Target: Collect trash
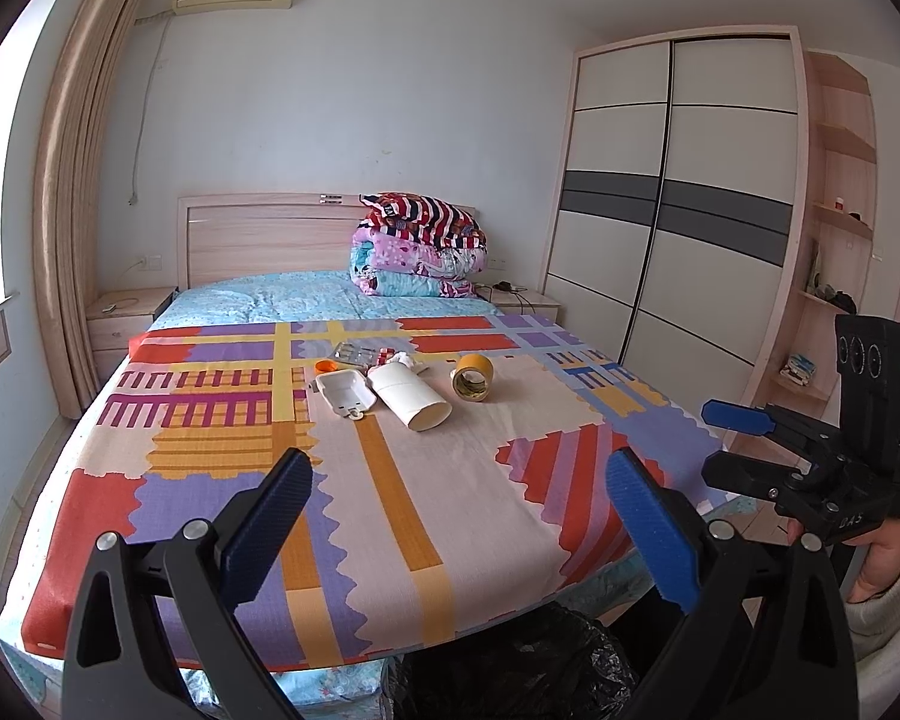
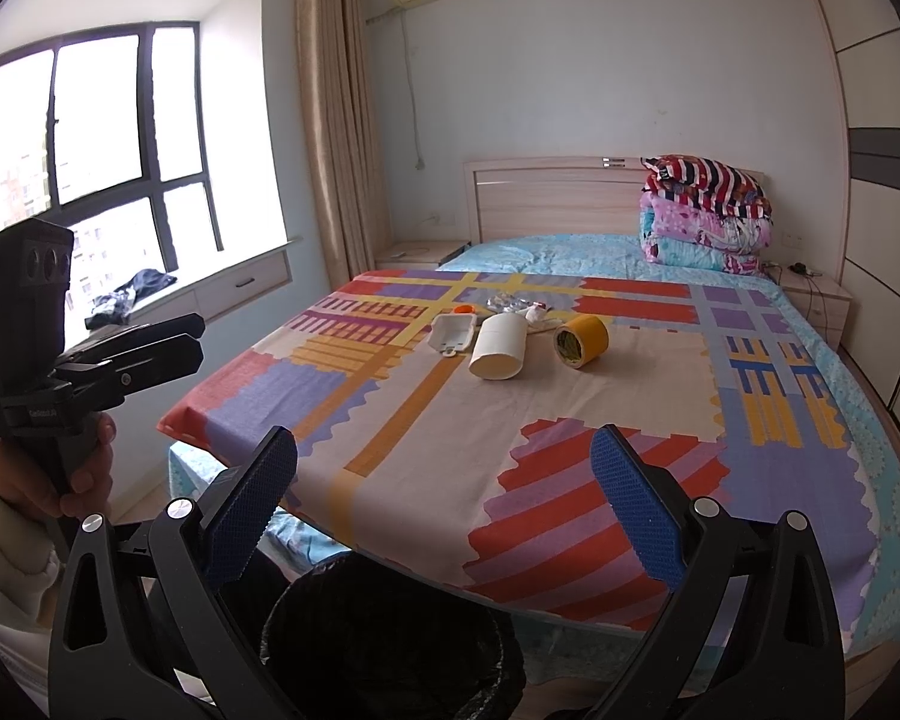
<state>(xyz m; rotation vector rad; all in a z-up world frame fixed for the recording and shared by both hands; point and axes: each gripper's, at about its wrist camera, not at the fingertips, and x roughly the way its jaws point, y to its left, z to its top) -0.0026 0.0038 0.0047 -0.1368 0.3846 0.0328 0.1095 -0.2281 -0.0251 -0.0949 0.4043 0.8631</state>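
While both grippers hang above the foot of the bed, the trash sits in a small cluster well ahead of them, near the middle of a patchwork bedspread (image 1: 222,432) of red, purple, yellow and beige blocks. A white paper cup (image 1: 407,393) lies on its side with its open mouth facing the cameras. Just to its left, touching or nearly so, is a shallow white plastic container (image 1: 345,394), open side up. To the right, apart from the cup, a yellow roll of tape (image 1: 473,377) stands on its edge, its hollow centre showing. Behind these lie an orange cap (image 1: 325,366) and a heap of crumpled wrappers (image 1: 371,354), too small to make out clearly.

The left gripper (image 1: 459,519) has its blue-padded jaws spread wide, with nothing between them. The right gripper (image 2: 444,507) is likewise wide apart and empty in its own view. A hand (image 2: 60,474) in a cream sleeve holds the left gripper's handle.

A bin lined with a black bag (image 2: 384,642) stands on the floor at the bed's foot, directly beneath the grippers; its lower part is cut off by the frame edge and partly hidden behind the gripper arms.
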